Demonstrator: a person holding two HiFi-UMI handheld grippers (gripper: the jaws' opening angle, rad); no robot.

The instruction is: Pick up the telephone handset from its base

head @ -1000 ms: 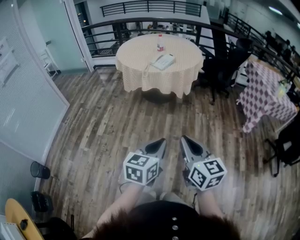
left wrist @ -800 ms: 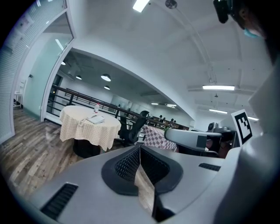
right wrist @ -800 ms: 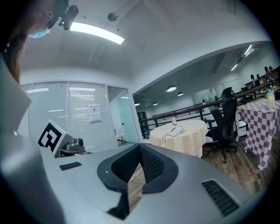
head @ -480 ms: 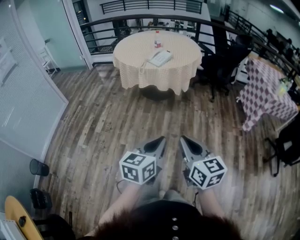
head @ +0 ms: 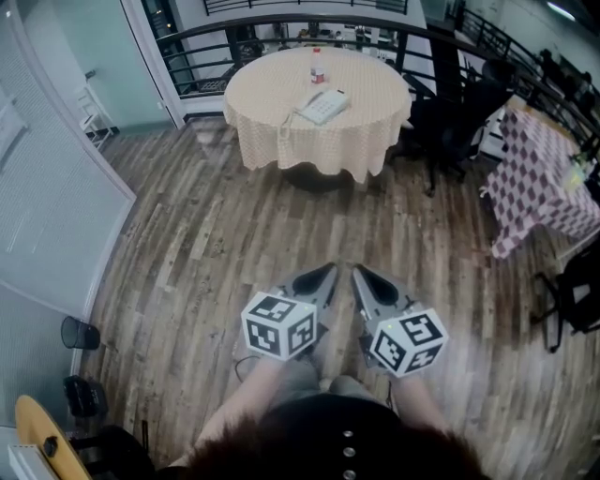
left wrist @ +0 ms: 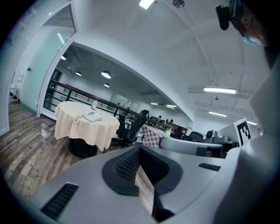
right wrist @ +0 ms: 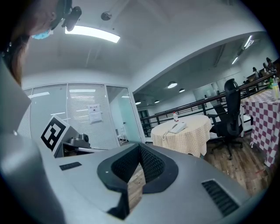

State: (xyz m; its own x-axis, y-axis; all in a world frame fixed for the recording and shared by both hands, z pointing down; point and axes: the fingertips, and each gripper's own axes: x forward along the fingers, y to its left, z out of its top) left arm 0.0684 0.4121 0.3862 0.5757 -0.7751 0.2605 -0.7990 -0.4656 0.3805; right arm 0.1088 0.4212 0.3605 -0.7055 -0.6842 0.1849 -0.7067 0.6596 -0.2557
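The white telephone (head: 323, 105) lies on a round table with a cream checked cloth (head: 370, 108), far ahead across the wooden floor; its handset rests on the base. It also shows small in the left gripper view as the telephone (left wrist: 92, 116) and in the right gripper view as the telephone (right wrist: 177, 127). My left gripper (head: 327, 271) and right gripper (head: 357, 271) are held side by side close to my body, both pointing at the table, both shut and empty. Their shut tips show in the gripper views as the left gripper (left wrist: 140, 148) and the right gripper (right wrist: 140, 148).
A small bottle (head: 318, 66) stands behind the telephone. Black office chairs (head: 450, 122) sit right of the table, and a table with a purple checked cloth (head: 544, 178) is further right. A glass wall (head: 47, 187) runs along the left, and a dark railing (head: 281, 28) stands behind the table.
The round table and telephone have slid slightly lower and nearer in the head view. Both grippers stayed shut and drew a little closer together.
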